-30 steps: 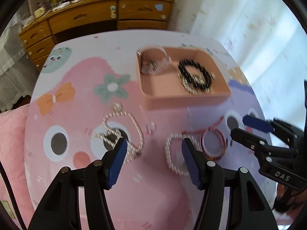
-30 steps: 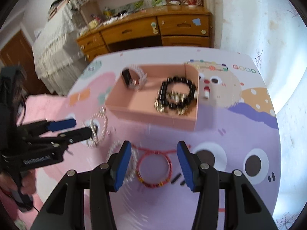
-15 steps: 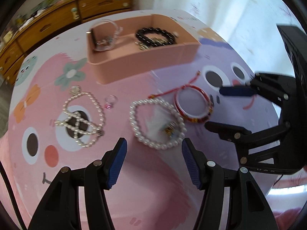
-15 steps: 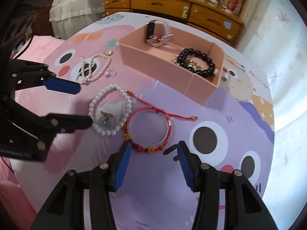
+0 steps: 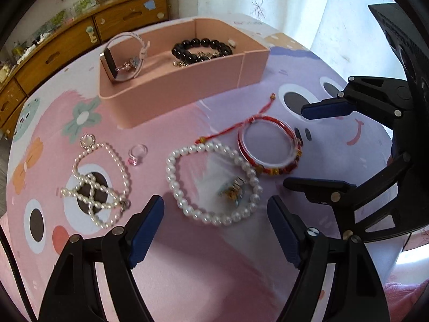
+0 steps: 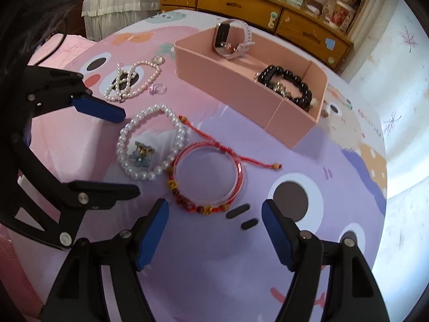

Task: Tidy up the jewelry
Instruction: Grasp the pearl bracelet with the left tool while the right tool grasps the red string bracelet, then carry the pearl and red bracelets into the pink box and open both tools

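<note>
Across the upper middle of both wrist views, a pink tray [image 5: 187,91] is set on the cartoon-print table [image 5: 187,281]; a watch [image 5: 120,59] and a black bead bracelet [image 5: 201,49] already lie inside, presumably as sorted pieces. Below it, loose on the cloth, a pearl bracelet [image 5: 211,185] ringing a small blue charm [image 6: 140,157] is touched by a red string bracelet [image 6: 206,177], with a pearl necklace [image 5: 99,185] and a ring [image 5: 136,154] at lower left. The left gripper [image 5: 215,230] and right gripper [image 6: 215,230] have just been opening; both stand released and empty, one before each bracelet, apparently so that one piece per hand can be straddled.
</note>
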`<state>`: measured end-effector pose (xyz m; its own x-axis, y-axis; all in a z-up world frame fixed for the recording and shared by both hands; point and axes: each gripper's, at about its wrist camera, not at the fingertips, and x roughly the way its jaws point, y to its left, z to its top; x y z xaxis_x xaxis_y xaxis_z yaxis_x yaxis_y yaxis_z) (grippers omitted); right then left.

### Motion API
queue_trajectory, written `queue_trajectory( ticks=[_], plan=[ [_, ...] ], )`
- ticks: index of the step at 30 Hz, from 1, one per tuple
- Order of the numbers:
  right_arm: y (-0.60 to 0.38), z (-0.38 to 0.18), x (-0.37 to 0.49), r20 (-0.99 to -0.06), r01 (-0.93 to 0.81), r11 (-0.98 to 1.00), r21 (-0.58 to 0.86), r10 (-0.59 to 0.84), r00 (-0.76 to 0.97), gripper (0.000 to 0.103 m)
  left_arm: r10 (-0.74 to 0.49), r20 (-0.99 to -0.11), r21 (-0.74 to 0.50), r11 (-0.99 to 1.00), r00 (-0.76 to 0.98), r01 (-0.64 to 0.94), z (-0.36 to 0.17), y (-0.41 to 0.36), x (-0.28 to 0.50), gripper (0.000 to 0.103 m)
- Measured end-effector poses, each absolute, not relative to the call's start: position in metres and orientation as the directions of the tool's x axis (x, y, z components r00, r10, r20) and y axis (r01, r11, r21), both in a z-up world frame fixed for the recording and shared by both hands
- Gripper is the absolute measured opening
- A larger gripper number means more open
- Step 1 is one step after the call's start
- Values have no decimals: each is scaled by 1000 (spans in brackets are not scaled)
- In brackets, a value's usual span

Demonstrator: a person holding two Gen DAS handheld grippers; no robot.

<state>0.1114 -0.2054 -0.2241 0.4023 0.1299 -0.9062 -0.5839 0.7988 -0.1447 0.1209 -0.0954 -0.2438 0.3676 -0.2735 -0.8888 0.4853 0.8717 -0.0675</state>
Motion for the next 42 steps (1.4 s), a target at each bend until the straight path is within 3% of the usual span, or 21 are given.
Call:
queue_trajectory(
  ticks=[4, 11, 17, 20, 22, 24, 25, 26, 42],
  plan=[
    [-208, -226, 118, -902, -594, 795, -121, 162, 400, 78, -286, -874, -59, 865, 393, 498, -244, -93, 123, 76],
    [-207, -228, 129, -897, -625, 776, -78, 219, 384, 78, -287, -851, -25, 859, 440, 512, -240, -97, 123, 34],
    [-206, -229, 133, -898, -622, 782, -40, 244, 365, 77, -279, -850, -22, 865, 446, 501, -241, -102, 128, 32],
    [-205, -228, 131, -897, -633, 774, -33, 257, 360, 71, -280, -849, -21, 865, 448, 501, -239, -103, 129, 28],
    [-202, -227, 128, -894, -648, 761, -32, 268, 358, 61, -290, -842, -27, 865, 455, 501, -236, -102, 128, 27],
    [-201, -226, 127, -896, -646, 762, -37, 261, 359, 60, -300, -838, -33, 862, 457, 506, -233, -101, 127, 25],
    [-201, -226, 127, -898, -639, 768, -31, 260, 356, 59, -296, -829, -22, 865, 474, 501, -229, -100, 126, 14],
    [-201, -226, 127, -898, -637, 770, -30, 259, 356, 59, -299, -827, -25, 866, 476, 500, -227, -99, 126, 10],
    [-196, -219, 120, -902, -581, 814, 12, 259, 345, 59, -332, -794, -55, 873, 509, 484, -191, -84, 119, 10]
  ],
)
